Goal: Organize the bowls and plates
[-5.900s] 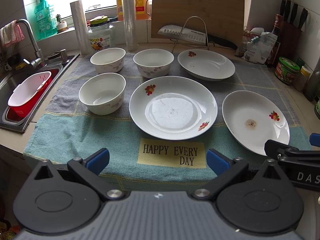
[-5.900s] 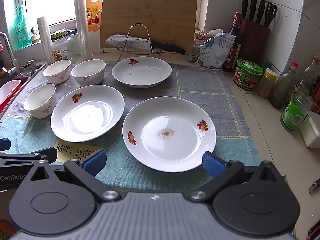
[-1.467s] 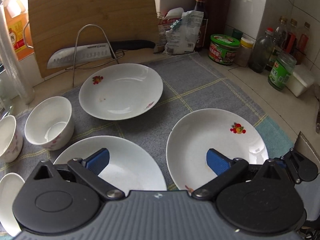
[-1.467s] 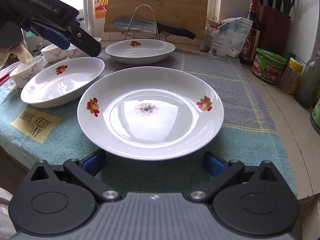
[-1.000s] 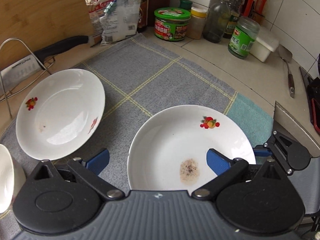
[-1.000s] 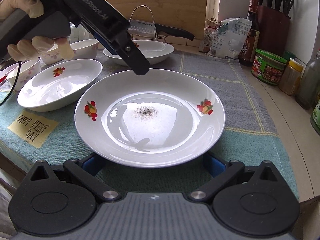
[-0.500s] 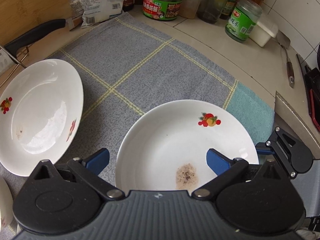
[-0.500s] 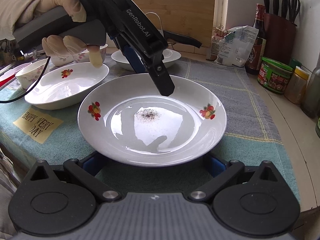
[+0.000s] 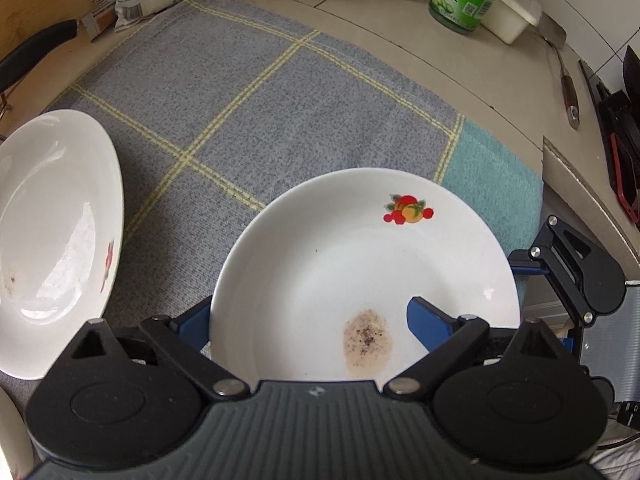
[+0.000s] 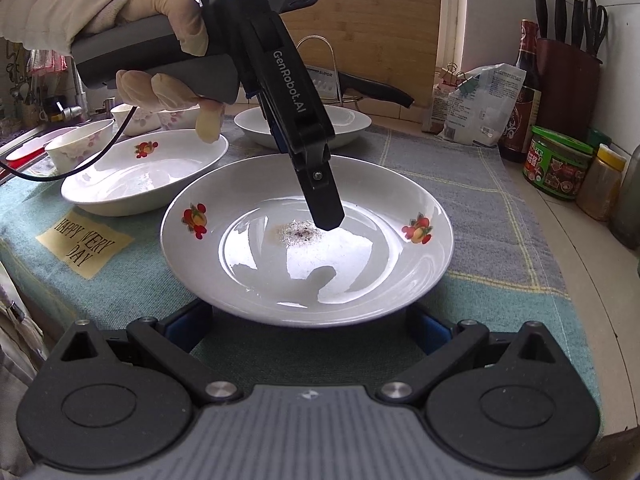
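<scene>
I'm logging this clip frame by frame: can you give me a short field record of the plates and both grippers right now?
target plate: stained plate on the towel, nearest the counter edge
stain: brown speckled patch at its centre
left gripper: open, straddling the plate's rim, one finger over the inside, one outside
right gripper: open, low at the plate's near rim
neighbouring plate: on the towel beside it, apart

"GenRobot.AI" on left gripper (image 10: 320, 184); "HAPPY VERY DAY" on towel patch (image 10: 84, 246).
</scene>
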The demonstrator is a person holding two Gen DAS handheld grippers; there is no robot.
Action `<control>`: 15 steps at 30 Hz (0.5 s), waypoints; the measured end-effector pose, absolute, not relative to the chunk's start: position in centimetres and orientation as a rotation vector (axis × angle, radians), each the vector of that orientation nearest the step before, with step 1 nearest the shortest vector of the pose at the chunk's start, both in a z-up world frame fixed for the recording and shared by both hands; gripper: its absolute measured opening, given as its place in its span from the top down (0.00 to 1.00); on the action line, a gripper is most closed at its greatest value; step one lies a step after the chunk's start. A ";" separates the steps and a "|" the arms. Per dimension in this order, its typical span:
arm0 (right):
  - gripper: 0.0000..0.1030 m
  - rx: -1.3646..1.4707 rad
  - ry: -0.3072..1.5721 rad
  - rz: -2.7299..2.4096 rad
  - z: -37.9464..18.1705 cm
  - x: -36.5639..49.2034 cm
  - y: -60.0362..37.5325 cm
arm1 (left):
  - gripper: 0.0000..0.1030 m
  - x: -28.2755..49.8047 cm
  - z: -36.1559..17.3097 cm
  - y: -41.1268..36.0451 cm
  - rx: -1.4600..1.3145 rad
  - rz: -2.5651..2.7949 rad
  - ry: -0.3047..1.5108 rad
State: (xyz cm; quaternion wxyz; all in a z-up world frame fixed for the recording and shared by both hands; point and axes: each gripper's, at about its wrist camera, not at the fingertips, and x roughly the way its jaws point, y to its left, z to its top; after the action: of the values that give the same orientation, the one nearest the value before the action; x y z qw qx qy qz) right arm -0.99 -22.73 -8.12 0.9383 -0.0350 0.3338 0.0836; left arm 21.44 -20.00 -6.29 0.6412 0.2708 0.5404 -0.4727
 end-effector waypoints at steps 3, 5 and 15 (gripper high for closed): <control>0.00 -0.075 0.679 0.177 -8.2 -1.0 -22.8 | 0.06 21.7 -6.3 -20.2 0.618 -1.079 1.254; 0.00 -0.077 0.682 0.182 -8.1 -0.9 -22.8 | 0.06 21.7 -6.4 -20.3 0.626 -1.081 1.259; 0.00 -0.083 0.699 0.192 -8.0 -0.4 -22.9 | 0.10 21.7 -6.8 -21.0 0.650 -1.081 1.257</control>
State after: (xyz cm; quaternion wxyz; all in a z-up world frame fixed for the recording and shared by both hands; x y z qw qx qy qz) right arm -0.44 -22.92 -8.00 0.9341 -0.0408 0.3420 0.0941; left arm 21.67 -21.03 -6.79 0.6290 0.2838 0.5488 -0.4719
